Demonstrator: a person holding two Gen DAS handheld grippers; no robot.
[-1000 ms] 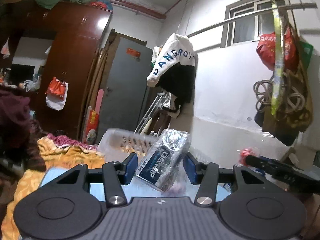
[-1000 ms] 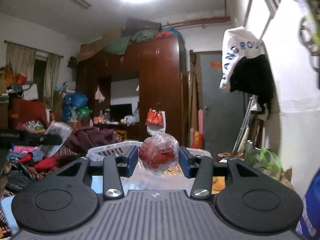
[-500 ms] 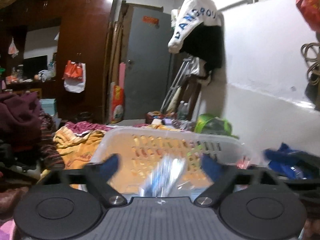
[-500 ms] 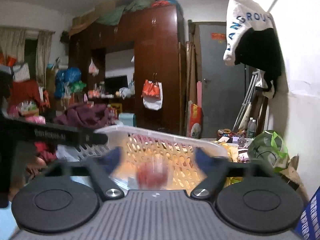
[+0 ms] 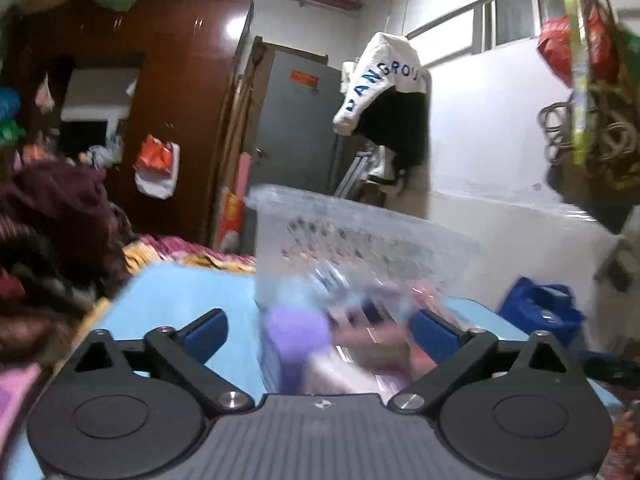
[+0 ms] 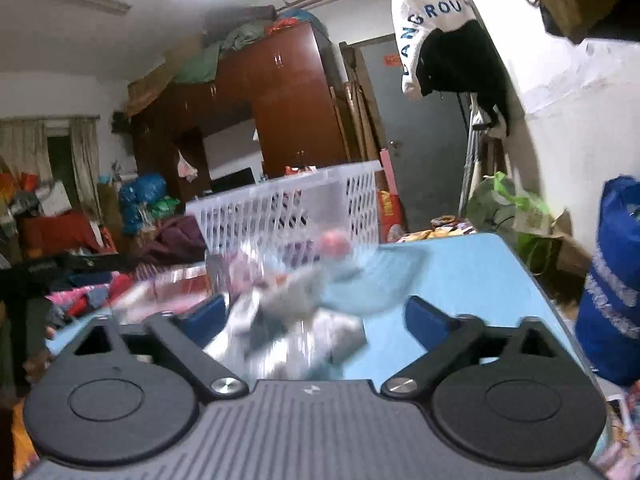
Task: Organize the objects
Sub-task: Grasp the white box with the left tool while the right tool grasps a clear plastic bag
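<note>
A white slotted plastic basket (image 5: 360, 236) stands on the light blue table (image 5: 176, 300), also in the right wrist view (image 6: 280, 208). My left gripper (image 5: 320, 332) is open and empty, just in front of the basket; blurred packets (image 5: 344, 320), one purple, lie between its fingers. My right gripper (image 6: 316, 316) is open and empty over the table (image 6: 460, 264). Blurred grey and pink packets (image 6: 304, 304) lie between its fingers, in front of the basket.
A blue bag (image 6: 616, 280) stands at the table's right edge. Piled clothes (image 5: 52, 216) lie left of the table. A dark wardrobe (image 6: 280, 112), a grey door (image 5: 296, 128) and hung clothing (image 5: 384, 92) stand behind.
Both grippers have opened and let go: the left dropped the silver-blue packet, the right the red wrapped ball. Both have drawn back from the basket towards the table.
</note>
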